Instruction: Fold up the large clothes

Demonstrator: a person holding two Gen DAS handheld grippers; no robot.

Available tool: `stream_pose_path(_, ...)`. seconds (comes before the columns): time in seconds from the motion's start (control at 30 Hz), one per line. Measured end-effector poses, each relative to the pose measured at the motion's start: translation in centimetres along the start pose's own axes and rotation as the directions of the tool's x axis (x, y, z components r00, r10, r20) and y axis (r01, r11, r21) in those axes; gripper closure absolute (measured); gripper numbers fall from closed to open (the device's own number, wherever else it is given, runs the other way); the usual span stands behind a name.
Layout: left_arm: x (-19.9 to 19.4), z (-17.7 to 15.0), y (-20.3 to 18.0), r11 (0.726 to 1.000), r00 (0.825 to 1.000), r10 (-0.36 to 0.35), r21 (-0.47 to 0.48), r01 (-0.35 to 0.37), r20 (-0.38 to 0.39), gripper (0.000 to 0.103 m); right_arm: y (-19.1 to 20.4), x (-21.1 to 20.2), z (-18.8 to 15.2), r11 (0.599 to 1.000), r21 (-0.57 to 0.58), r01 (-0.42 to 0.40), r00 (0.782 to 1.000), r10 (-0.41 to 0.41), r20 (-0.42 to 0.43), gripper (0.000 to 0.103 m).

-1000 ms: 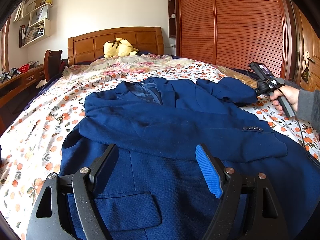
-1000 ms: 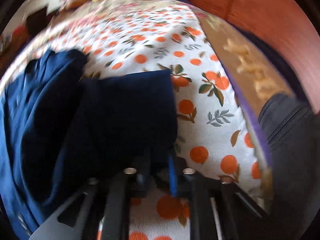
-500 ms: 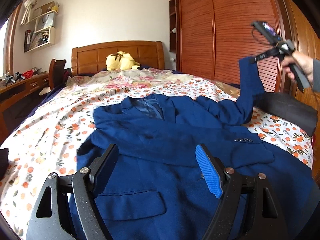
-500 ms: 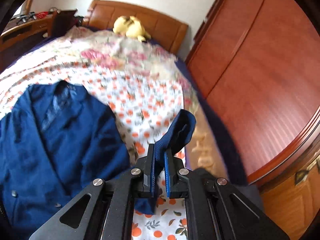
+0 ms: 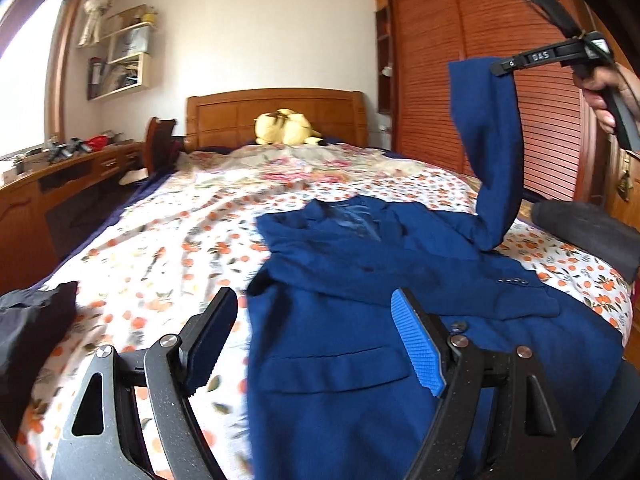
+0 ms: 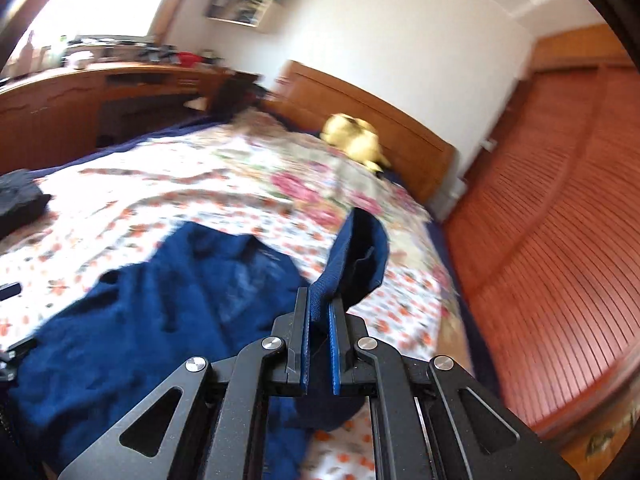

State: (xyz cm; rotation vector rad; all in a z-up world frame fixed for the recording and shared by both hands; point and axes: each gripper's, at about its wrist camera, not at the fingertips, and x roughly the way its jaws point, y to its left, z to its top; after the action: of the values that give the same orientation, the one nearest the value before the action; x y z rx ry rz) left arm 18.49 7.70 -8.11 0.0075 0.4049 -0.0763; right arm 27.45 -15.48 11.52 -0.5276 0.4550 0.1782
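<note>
A blue suit jacket (image 5: pixel 360 360) lies front up on the bed's flowered sheet (image 5: pixel 168 248), one sleeve folded across its chest. The other sleeve (image 5: pixel 492 140) hangs stretched up in the air at the right. My right gripper (image 6: pixel 319 304) is shut on that sleeve's cuff (image 6: pixel 360 256), and in the left wrist view a hand holds this gripper (image 5: pixel 500 69) high above the bed. My left gripper (image 5: pixel 316 332) hovers open over the jacket's lower hem near the pocket flap (image 5: pixel 332 372), with nothing between its fingers.
A dark garment (image 5: pixel 32 320) lies at the bed's left edge, another dark bundle (image 5: pixel 588 232) at the right edge. A yellow plush toy (image 5: pixel 286 128) sits by the wooden headboard (image 5: pixel 276 114). A slatted wardrobe (image 5: pixel 480 80) lines the right wall, a desk (image 5: pixel 60 168) the left.
My right gripper rose from the bed with the sleeve cuff in it, lifting the sleeve upright. My left gripper drew back and up a little, staying open.
</note>
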Motion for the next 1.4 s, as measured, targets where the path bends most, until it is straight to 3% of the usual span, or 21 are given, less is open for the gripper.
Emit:
stream_pose_path(0.2, -1.9, -1.0, 2.5, 0.998, 0.998, 0.067, -0.02, -0.067, -0.006, 0.023, 5.3, -3.3, 0.3, 0.987, -0.062, -0.147, 0.987, 0.15, 0.051, 0.096)
stream_pose_path(0.33, -2.6, -2.0, 3.7, 0.995, 0.995, 0.099, -0.02, -0.1, -0.024, 0.023, 8.5, -4.4, -1.2, 0.969, -0.096, -0.228, 0.973, 0.23, 0.013, 0.095)
stream_pose_path(0.43, -3.2, -2.2, 4.4, 0.996, 0.996, 0.084, -0.035, -0.085, -0.024, 0.023, 8.5, -3.8, -3.7, 0.955, -0.106, -0.277, 0.961, 0.276, -0.027, 0.095)
stream_pose_path(0.7, -4.4, -1.8, 4.2, 0.998, 0.998, 0.055, -0.035, -0.054, 0.006, 0.023, 8.5, -1.0, -9.3, 0.904, 0.053, -0.424, 0.893, 0.427, -0.144, 0.095)
stream_pose_path(0.87, -3.8, -2.0, 3.3, 0.999, 0.999, 0.044, -0.017, -0.044, -0.004, 0.023, 7.8, 0.9, -9.0, 0.877, 0.107, -0.468, 0.863, 0.48, -0.16, 0.083)
stream_pose_path(0.97, -3.5, -2.0, 3.0, 1.0, 1.0, 0.019, -0.024, -0.019, -0.014, 0.023, 7.5, 2.6, -10.2, 0.886, 0.116, -0.448, 0.87, 0.462, -0.17, 0.073)
stream_pose_path(1.23, -2.9, -1.7, 1.1, 1.0, 0.999, -0.027, -0.014, 0.027, -0.032, 0.023, 3.8, 4.5, -12.3, 0.922, 0.164, -0.35, 0.91, 0.376, -0.175, 0.069)
stream_pose_path(1.4, -2.3, -1.5, -0.3, 0.997, 0.996, -0.076, -0.01, 0.076, -0.052, 0.023, 2.4, 7.4, -15.1, 0.929, 0.213, -0.303, 0.915, 0.346, -0.208, 0.064)
